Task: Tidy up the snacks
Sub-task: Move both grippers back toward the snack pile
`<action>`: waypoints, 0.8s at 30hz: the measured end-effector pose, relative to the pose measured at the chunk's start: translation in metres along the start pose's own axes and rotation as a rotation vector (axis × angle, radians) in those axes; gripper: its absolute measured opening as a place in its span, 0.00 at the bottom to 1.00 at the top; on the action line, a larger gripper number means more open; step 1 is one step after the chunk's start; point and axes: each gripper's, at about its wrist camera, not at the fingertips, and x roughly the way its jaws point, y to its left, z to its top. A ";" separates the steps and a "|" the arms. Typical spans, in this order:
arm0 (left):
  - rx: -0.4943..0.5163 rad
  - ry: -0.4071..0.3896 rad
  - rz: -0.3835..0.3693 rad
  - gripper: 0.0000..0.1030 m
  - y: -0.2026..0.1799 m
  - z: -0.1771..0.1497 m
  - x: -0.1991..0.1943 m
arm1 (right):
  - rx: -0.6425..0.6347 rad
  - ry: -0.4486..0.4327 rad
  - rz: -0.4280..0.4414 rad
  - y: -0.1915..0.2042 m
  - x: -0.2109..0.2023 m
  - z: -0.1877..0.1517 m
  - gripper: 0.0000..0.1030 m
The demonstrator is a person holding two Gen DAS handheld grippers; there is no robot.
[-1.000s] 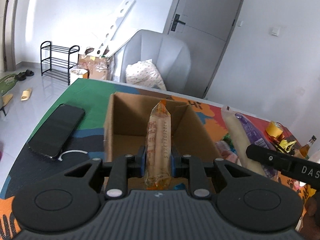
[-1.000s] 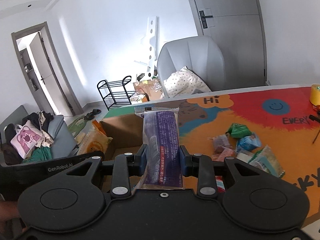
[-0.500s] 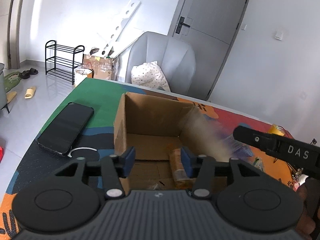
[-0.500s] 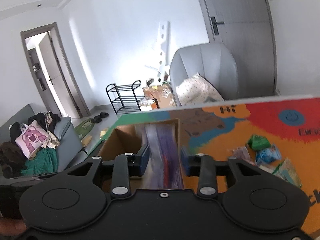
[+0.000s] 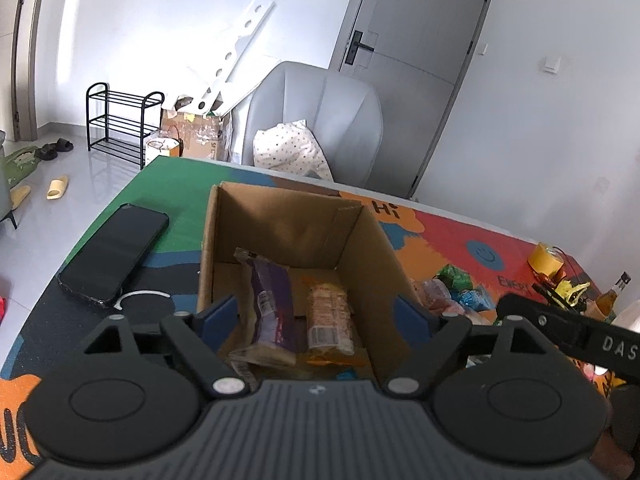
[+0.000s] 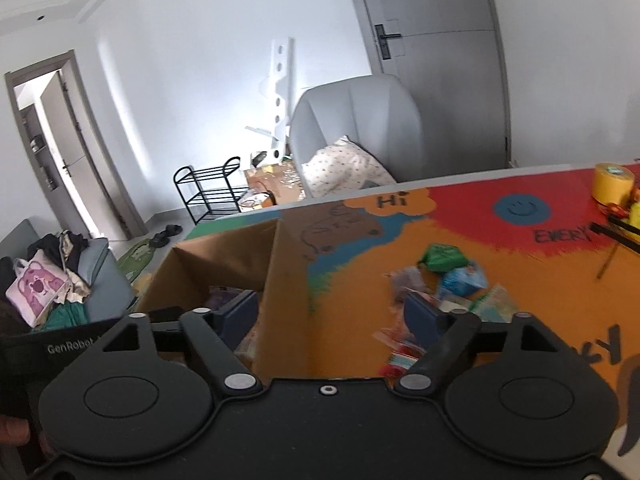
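Observation:
An open cardboard box (image 5: 360, 236) stands on the colourful table mat and also shows in the right wrist view (image 6: 224, 256). Inside it lie a purple snack pack (image 5: 270, 304) and an orange snack pack (image 5: 330, 314), side by side. My left gripper (image 5: 318, 318) is open and empty above the box's near edge. My right gripper (image 6: 334, 314) is open and empty over the box's right wall. A pile of loose snack packets (image 6: 452, 280) lies on the mat right of the box, also visible in the left wrist view (image 5: 456, 288).
A black phone (image 5: 114, 252) lies on the mat left of the box. A yellow tape roll (image 6: 614, 184) and a bottle (image 5: 612, 294) stand at the far right. A grey armchair (image 5: 316, 120) is behind the table.
Both grippers have opened and let go of their packs. The orange pack and the purple pack have dropped into the box. The right gripper has shifted right, over the box wall.

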 end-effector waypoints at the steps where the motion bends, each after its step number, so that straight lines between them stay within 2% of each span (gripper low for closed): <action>1: -0.002 0.001 -0.004 0.86 -0.002 0.000 0.000 | 0.004 0.001 -0.005 -0.003 -0.002 -0.001 0.82; 10: 0.032 0.021 -0.037 1.00 -0.022 -0.006 0.001 | 0.031 0.019 -0.039 -0.024 -0.018 -0.006 0.95; 15: 0.050 0.036 -0.066 1.00 -0.034 -0.010 0.001 | 0.053 0.020 -0.050 -0.037 -0.029 -0.009 1.00; 24: 0.063 0.055 -0.118 1.00 -0.054 -0.022 0.001 | 0.072 0.028 -0.087 -0.056 -0.043 -0.018 1.00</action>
